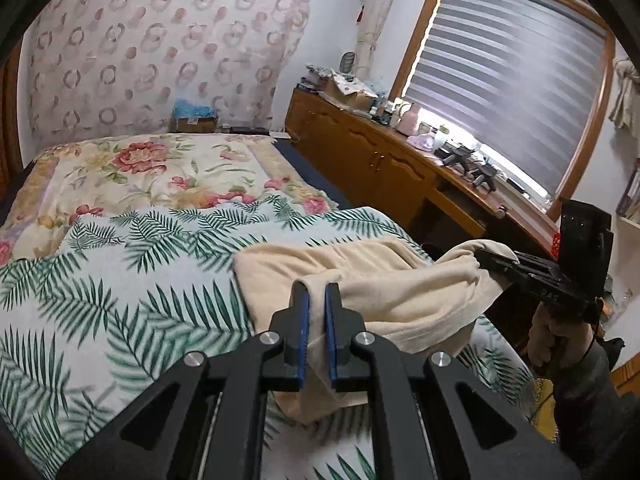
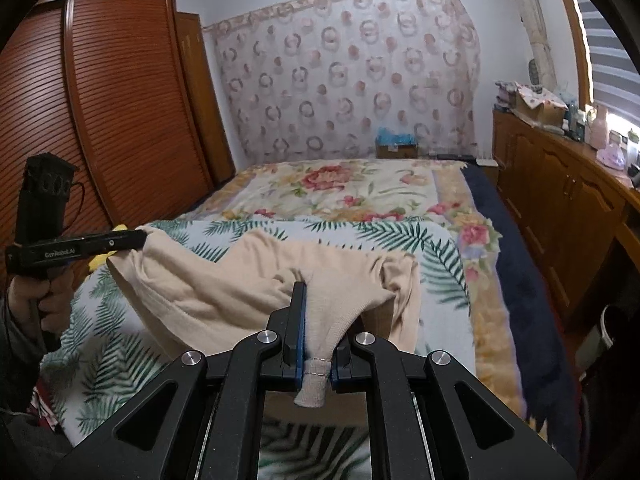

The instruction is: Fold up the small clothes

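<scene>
A cream knit garment (image 1: 400, 292) hangs stretched between both grippers, lifted above the palm-leaf sheet (image 1: 120, 280). My left gripper (image 1: 316, 292) is shut on one corner of it, the cloth pinched between the blue pads. The right gripper (image 1: 480, 258) grips the other corner at the right, with a hand (image 1: 548, 340) on its handle. In the right wrist view, my right gripper (image 2: 320, 308) is shut on a hem of the garment (image 2: 224, 292), and cloth drapes over its right finger. The left gripper (image 2: 140, 238) holds the far corner at the left.
A floral blanket (image 1: 140, 172) covers the far half of the bed. A wooden cabinet (image 2: 560, 200) with clutter on top runs along the right under a window blind (image 1: 500, 80). A slatted wardrobe (image 2: 120, 100) stands left. A cardboard box (image 1: 196, 122) sits beyond the bed.
</scene>
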Tool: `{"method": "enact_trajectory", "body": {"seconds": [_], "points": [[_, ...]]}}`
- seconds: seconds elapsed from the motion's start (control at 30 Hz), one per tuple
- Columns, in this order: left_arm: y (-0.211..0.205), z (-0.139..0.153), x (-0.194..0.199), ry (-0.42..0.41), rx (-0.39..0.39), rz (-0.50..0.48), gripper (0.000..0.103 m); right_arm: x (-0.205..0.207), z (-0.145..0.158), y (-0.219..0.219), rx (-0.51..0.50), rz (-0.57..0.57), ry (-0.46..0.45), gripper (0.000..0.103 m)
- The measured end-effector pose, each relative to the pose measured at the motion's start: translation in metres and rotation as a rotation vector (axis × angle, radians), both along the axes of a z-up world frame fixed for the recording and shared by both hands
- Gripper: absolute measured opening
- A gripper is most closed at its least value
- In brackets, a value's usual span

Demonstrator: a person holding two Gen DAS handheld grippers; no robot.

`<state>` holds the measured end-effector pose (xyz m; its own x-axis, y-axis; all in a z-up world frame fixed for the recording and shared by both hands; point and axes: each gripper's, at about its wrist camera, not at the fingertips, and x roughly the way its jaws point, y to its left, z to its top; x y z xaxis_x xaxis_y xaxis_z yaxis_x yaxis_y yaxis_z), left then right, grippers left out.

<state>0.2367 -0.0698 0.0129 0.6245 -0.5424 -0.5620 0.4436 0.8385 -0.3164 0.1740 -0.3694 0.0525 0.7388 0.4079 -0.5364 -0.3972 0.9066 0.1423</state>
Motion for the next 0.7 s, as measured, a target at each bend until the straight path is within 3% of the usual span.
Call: {"method": "enact_trajectory", "body": {"seconds": [0.43, 0.53, 0.6, 0.67, 0.7], "points": [[-0.012, -0.032, 0.063, 0.080, 0.077, -0.017, 0.007, 0.066, -0.023, -0.002, -0.036, -0.023, 0.062, 0.008], [-0.011, -0.033, 0.064, 0.074, 0.087, -0.027, 0.015, 0.069, -0.025, -0.003, -0.047, -0.036, 0.072, 0.012], [-0.006, -0.029, 0.062, 0.060, 0.074, -0.033, 0.020, 0.069, -0.022, -0.005, -0.044, -0.044, 0.072, 0.020], [0.001, -0.023, 0.057, 0.045, 0.075, -0.037, 0.021, 0.071, -0.015, -0.007, -0.063, -0.080, 0.066, 0.048], [0.003, -0.023, 0.056, 0.043, 0.080, -0.038, 0.023, 0.068, -0.012, -0.010, -0.068, -0.091, 0.056, 0.051]]}}
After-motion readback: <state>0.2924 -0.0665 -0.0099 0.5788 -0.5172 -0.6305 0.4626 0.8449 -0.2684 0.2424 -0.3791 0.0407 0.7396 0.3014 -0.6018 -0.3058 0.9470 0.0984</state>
